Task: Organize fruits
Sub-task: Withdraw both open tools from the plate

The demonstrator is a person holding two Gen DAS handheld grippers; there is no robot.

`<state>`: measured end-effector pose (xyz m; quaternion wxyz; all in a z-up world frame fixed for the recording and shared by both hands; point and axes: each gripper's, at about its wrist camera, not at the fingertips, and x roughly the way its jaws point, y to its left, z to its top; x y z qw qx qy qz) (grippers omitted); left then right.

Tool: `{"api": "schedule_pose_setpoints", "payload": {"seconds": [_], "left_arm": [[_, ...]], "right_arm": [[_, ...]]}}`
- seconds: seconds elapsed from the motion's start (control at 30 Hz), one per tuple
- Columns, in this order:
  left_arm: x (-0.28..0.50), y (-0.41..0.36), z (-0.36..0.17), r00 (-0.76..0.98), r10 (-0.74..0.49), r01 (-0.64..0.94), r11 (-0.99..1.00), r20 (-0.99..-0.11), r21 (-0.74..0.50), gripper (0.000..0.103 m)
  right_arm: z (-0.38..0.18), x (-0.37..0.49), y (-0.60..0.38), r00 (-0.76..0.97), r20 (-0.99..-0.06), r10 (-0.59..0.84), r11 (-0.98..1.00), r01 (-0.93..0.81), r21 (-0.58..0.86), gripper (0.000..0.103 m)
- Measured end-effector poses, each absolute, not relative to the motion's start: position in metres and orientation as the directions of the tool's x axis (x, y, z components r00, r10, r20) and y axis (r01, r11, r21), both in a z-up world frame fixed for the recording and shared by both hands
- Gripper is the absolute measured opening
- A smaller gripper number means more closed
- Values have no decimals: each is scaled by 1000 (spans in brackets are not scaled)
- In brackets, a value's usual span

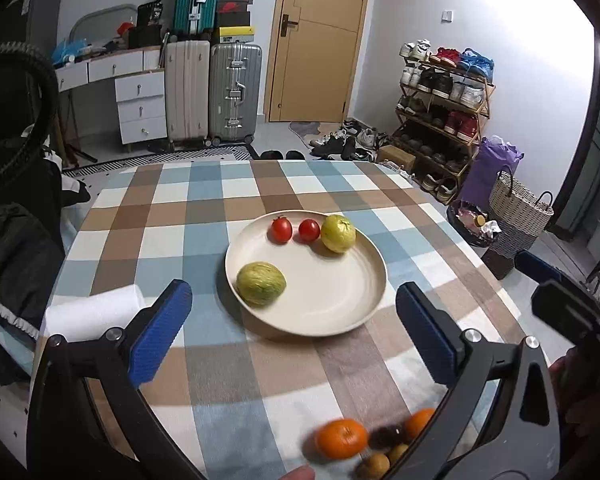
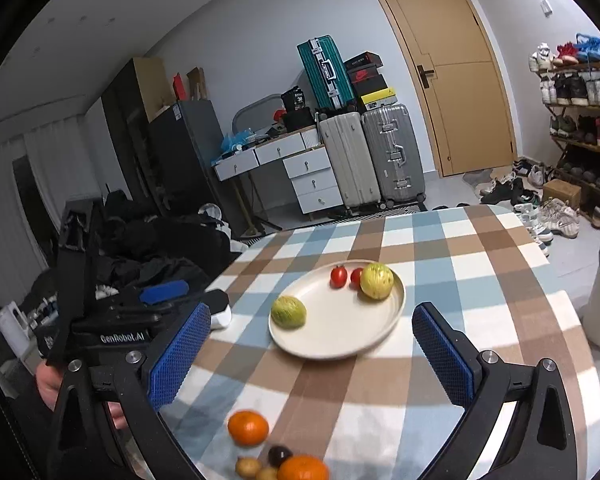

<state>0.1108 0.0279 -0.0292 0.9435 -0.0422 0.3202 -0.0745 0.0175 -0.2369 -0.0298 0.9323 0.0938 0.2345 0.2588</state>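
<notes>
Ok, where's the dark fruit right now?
The dark fruit lies on the tablecloth near the front edge, off the plate, between two oranges in the right wrist view.

Left gripper (image 1: 294, 320) hanging wide open over the checked tablecloth (image 1: 204, 216), nothing between my blue pads (image 1: 162, 330).

Ahead I've got the cream plate (image 1: 332, 308) holding two cherry tomatoes (image 1: 281, 229), a yellow-green guava (image 1: 338, 233) beside them, and a second green guava (image 1: 261, 283) at the near left rim. Close to me, blurred: a tangerine (image 1: 341, 438), another orange one behind the finger, small brown fruits (image 1: 374, 466). White roll (image 1: 96, 312) at left.
</notes>
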Motion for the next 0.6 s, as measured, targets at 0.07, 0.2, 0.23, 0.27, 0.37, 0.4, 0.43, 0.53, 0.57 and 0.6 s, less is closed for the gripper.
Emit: {"api": "schedule_pose_setpoints", "payload": {"seconds": [0.07,0.2,0.23,0.27,0.37,0.4,0.43,0.53,0.57,0.6], "left_arm": [[97,25,-29,783,-169,117,985,-599,-125,102],[76,21,-33,781,-160,112,987,-604,-117,102],[70,21,-35,779,-158,111,987,-606,-114,102],[64,21,-37,777,-158,111,987,-609,-115,102],[51,22,-45,766,-160,109,987,-623,-120,102],[49,23,-48,763,-159,108,987,-627,-120,102],[46,24,-51,759,-159,107,987,-631,-120,102],[37,28,-64,741,-161,102,987,-652,-128,102],[38,30,-68,735,-165,102,986,-658,-133,102],[37,31,-72,728,-168,102,985,-665,-138,102]], "right_arm": [[-32,5,-237,769,-388,508,860,-430,274,103],[-37,-18,-236,777,-389,495,868,-427,253,103],[-39,-23,-235,776,-393,493,870,-428,247,103],[-41,-26,-234,775,-398,491,871,-428,242,103],[-48,-35,-230,765,-423,486,874,-429,228,103],[-50,-37,-229,762,-427,487,874,-430,227,103],[-54,-41,-228,758,-432,490,872,-433,229,103],[-63,-49,-224,743,-449,497,867,-442,228,103],[-66,-51,-224,739,-456,496,868,-443,225,103],[-68,-53,-223,736,-463,495,868,-444,221,103]]}}
